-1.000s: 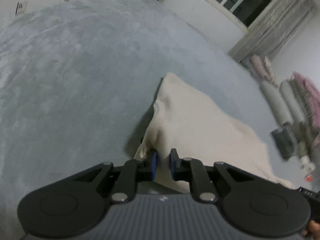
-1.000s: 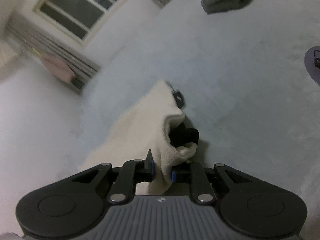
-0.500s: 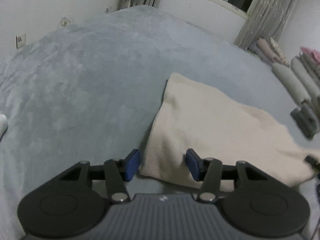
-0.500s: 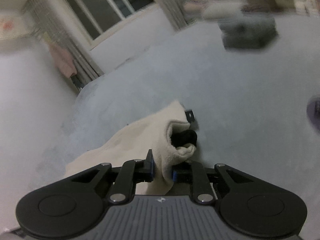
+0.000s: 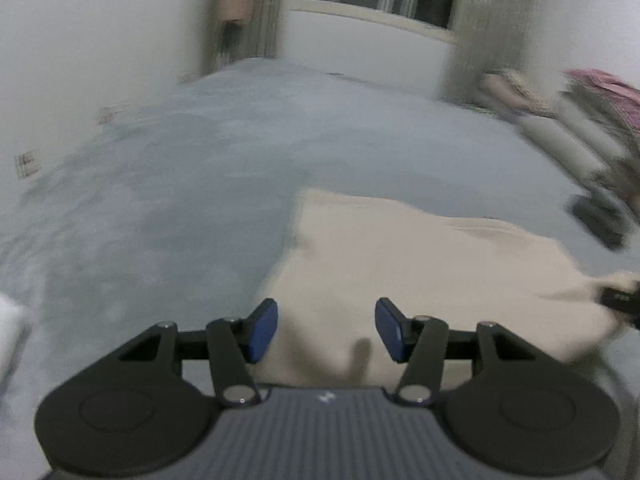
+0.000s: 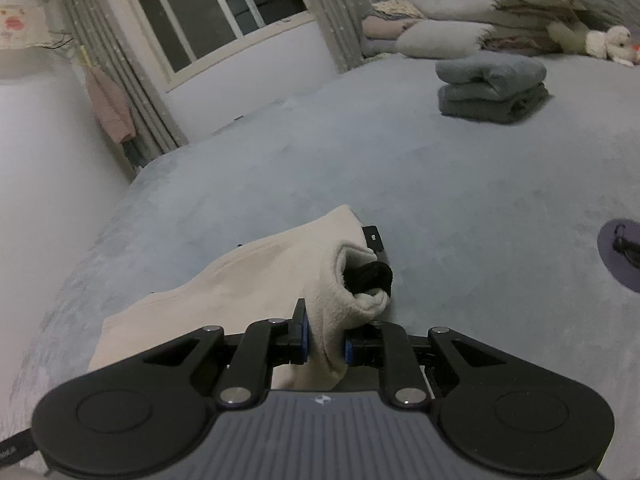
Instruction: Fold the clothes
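A cream garment (image 5: pixel 420 264) lies folded on the grey bedspread (image 5: pixel 192 184). My left gripper (image 5: pixel 326 330) hovers over its near edge with the jaws opening and the blue pads (image 5: pixel 264 330) clear of the cloth. In the right wrist view the same cream garment (image 6: pixel 248 280) stretches away to the left, and my right gripper (image 6: pixel 326 344) is shut on its bunched corner. A dark lining and a black tag (image 6: pixel 374 236) show at that corner. The other gripper's tip (image 5: pixel 620 300) shows at the right edge of the left wrist view, holding the cloth.
A folded grey towel stack (image 6: pixel 492 88) sits far right on the bed. Pillows and bedding (image 6: pixel 460 20) are piled by the window, with a plush toy (image 6: pixel 604 44). A dark round object (image 6: pixel 624 256) lies at the right edge. A wall (image 5: pixel 80 60) borders the bed's left side.
My left gripper let go of the cream garment's edge, opened wide and drew back and up. The right gripper kept its grip on the corner while its view levelled out.
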`<state>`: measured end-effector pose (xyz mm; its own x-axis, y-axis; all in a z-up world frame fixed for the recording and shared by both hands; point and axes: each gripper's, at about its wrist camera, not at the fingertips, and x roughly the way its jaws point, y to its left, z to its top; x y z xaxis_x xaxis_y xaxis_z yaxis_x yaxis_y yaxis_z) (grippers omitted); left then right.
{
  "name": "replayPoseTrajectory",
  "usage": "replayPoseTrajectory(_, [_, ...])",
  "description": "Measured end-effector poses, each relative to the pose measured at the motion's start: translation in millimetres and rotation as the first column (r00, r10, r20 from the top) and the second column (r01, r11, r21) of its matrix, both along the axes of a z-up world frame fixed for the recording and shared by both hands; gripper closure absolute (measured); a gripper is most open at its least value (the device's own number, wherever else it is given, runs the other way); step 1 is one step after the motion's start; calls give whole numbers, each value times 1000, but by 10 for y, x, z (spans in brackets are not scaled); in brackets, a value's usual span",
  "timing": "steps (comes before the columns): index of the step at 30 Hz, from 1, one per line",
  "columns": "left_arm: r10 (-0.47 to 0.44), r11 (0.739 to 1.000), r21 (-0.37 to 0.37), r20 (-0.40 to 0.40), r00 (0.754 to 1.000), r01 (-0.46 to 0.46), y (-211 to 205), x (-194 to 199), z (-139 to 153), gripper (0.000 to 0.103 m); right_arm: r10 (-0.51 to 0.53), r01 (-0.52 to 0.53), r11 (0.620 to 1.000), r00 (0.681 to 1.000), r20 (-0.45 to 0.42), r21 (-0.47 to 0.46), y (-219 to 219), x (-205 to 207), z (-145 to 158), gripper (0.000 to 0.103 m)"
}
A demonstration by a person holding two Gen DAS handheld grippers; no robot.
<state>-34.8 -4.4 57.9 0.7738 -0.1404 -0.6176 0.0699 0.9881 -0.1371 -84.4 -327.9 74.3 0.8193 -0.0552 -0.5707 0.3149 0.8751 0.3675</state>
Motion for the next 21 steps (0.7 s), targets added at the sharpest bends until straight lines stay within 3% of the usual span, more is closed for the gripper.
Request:
replayPoseTrajectory(4, [-104, 985, 145, 28, 994, 98, -500, 25, -161, 48, -7, 7, 1000, 1000, -3, -6, -6, 8, -5, 86])
replayPoseTrajectory(9, [-102, 962, 257, 36, 994, 90, -817, 5, -394, 48, 17, -17, 1000, 1000, 7, -24, 1, 11, 9, 86])
replayPoseTrajectory(11, [-105, 962, 257, 34, 994, 93, -844, -20, -370, 49, 39, -38, 999, 999, 26, -35, 18, 0, 51, 86])
replayPoseTrajectory(14, [-95, 981, 173, 21, 995, 89, -730, 39, -276, 49, 57, -55, 997, 997, 45, -51, 55, -21, 98, 86])
replayPoseTrajectory(17, [-122, 986, 122, 89, 989, 110, -695, 13, -162, 49, 62, -59, 997, 997, 49, -58, 79, -27, 109, 86])
replayPoseTrajectory(19, [-157, 981, 138, 133, 979, 138, -782, -12, -147, 48, 66, -62, 996, 996, 52, -62, 95, -31, 115, 86])
replayPoseTrajectory(21, [-188, 969, 175, 75, 979, 173, -943, 36, -255, 48, 79, -75, 995, 995, 64, -72, 116, -37, 127, 86])
